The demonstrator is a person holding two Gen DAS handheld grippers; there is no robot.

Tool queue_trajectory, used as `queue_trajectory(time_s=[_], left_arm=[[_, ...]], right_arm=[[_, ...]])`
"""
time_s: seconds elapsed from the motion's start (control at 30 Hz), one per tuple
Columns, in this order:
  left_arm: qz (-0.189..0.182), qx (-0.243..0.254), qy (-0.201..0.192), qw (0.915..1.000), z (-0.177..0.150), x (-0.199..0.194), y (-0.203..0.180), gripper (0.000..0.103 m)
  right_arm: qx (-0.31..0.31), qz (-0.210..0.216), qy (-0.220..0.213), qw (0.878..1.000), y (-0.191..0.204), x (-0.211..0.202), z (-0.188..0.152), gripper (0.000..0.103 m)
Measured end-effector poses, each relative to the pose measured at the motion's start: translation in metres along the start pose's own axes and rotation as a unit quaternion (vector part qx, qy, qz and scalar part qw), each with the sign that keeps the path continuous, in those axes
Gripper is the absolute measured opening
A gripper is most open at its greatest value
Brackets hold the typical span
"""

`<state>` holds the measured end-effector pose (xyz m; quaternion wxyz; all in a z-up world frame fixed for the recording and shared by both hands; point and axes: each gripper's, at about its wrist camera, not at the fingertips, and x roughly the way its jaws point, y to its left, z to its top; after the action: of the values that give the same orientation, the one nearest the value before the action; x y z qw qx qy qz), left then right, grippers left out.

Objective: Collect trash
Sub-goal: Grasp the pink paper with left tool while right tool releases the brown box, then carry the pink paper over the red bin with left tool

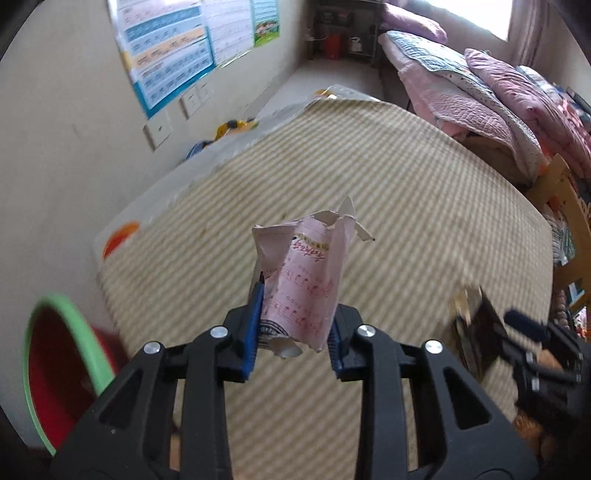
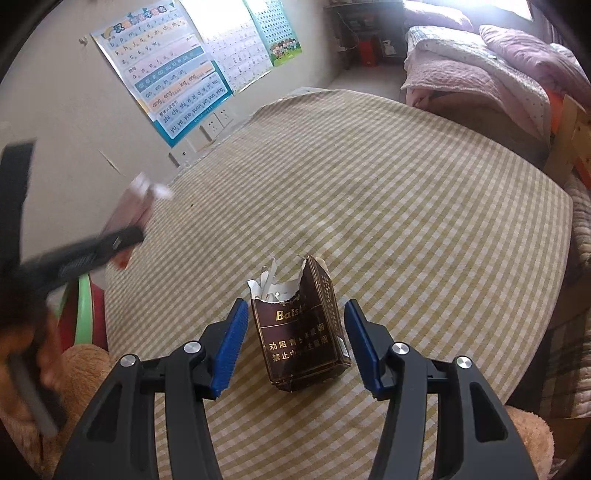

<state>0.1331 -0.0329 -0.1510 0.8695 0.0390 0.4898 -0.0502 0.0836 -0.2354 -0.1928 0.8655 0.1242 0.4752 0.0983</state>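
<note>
This is a bedroom in a home. A bed (image 2: 480, 70) is piled with pink quilts (image 1: 491, 99) and a purple pillow (image 2: 436, 18). Letter charts (image 2: 173, 74) for a child learning to read hang on the wall (image 1: 62, 122), with power sockets (image 2: 214, 123) below them. A checked cloth (image 2: 388, 206) covers the counter. A window (image 1: 469, 14) lets in daylight.

Beige wall (image 2: 66, 122) with posters (image 2: 166, 74); bright window (image 1: 469, 14) above pink bedding (image 1: 491, 96).
</note>
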Motion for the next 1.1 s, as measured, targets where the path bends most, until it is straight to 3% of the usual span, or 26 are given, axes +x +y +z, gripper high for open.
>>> queue_trajectory(time_s=[0.17, 0.33, 0.7, 1.1], left_arm=[[-0.014, -0.039, 0.017, 0.999, -0.03, -0.016, 0.011, 0.029], [-0.019, -0.036, 0.011, 0.9991, -0.05, -0.032, 0.01, 0.029], [-0.022, -0.03, -0.028, 0.9989, -0.048, -0.059, 0.015, 0.029], [-0.024, -0.049, -0.058, 0.9968, -0.049, -0.082, 0.034, 0.03]], right_arm=[[-0.019, -0.013, -0.01, 1.0, 0.01, -0.005, 0.0, 0.052], [-0.035, -0.028, -0.018, 0.999, 0.018, -0.013, 0.0, 0.052], [-0.052, -0.048, -0.042, 0.997, 0.032, -0.045, -0.001, 0.052], [-0.077, -0.037, -0.054, 0.995, 0.064, -0.069, -0.002, 0.052]])
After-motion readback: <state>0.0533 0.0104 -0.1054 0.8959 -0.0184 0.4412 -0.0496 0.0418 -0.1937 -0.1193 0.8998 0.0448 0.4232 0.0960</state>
